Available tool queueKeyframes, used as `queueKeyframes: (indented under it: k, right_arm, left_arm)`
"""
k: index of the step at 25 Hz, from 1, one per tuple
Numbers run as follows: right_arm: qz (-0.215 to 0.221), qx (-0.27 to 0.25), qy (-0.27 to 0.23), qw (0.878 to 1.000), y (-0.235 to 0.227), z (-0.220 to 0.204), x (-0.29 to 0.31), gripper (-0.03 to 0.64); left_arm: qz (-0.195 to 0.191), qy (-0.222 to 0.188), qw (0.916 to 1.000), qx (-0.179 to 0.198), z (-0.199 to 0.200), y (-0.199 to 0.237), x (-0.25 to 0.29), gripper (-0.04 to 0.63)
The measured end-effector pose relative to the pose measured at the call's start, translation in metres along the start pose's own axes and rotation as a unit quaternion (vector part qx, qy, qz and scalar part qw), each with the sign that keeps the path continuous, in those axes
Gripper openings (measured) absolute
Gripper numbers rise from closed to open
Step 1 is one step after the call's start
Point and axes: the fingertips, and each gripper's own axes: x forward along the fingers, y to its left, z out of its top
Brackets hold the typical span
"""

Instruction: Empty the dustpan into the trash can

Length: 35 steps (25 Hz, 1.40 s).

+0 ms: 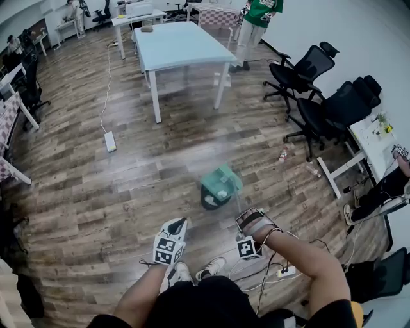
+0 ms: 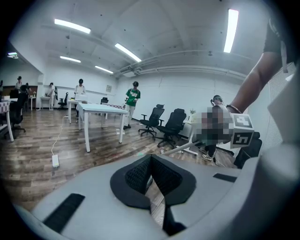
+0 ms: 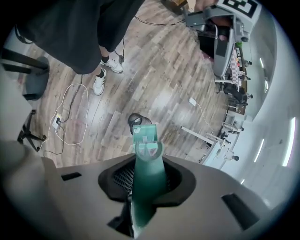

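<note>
1. Nearest the lens: both forearms (image 1: 301,259), reaching forward, a marker cube on each tool.
2. Right gripper (image 1: 248,219): jaws narrow, clamped on the green handle (image 3: 147,187) of the dustpan (image 1: 223,179). Its own view shows the handle squeezed between the pads.
3. Left gripper (image 1: 176,225): jaws together, nothing between them. It is held off to the side, aimed out across the room.
4. Key relation: the dustpan's long axis runs straight out from the right gripper, away from the body and sloping down. The pan end sits over the mouth of the black trash can (image 1: 211,198), which stands on the floor just ahead of the feet. Pan blurred in the head view; contents not readable.
5. Judgement: tipping step in hand. The right hand does the work, and the pan lip must stay inside the can's rim or the sweepings land on the floor.
6. Surface: wood-plank floor (image 1: 96,192), cables (image 1: 272,272) trailing near the feet.
7. Room: white table (image 1: 179,45), black office chairs (image 1: 307,83), power strip (image 1: 110,141), person in a green top (image 1: 256,19) at the far end.
</note>
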Motion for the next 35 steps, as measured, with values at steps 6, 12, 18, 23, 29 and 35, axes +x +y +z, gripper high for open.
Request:
queueKeyframes:
  k: [6, 12, 18, 23, 29, 35]
  right_arm:
    - [-0.001, -0.023, 0.014, 1.0, -0.001, 0.004, 0.002, 0.101]
    - [-0.01, -0.049, 0.021, 0.999, 0.001, 0.009, 0.002, 0.101]
    - [-0.017, -0.111, 0.032, 0.993, 0.004, 0.005, -0.003, 0.101]
    - [-0.017, -0.176, 0.028, 0.984, 0.011, 0.02, -0.01, 0.101]
    - [-0.001, -0.215, 0.02, 0.976, 0.046, 0.037, -0.017, 0.1]
    - [0.013, -0.231, 0.008, 0.973, 0.061, 0.069, -0.02, 0.1]
  left_arm:
    - [-0.001, 0.002, 1.0, 0.003, -0.006, 0.001, -0.006, 0.012]
    - [-0.003, 0.004, 1.0, 0.007, -0.009, -0.002, -0.008, 0.012]
    - [-0.005, 0.004, 0.9999, 0.012, -0.007, -0.006, -0.008, 0.012]
    - [-0.006, 0.005, 0.9999, 0.015, -0.009, -0.009, -0.008, 0.012]
    - [-0.006, 0.005, 0.9998, 0.016, -0.01, -0.008, -0.014, 0.012]
    - [-0.001, 0.018, 0.9998, 0.013, -0.023, -0.006, -0.017, 0.012]
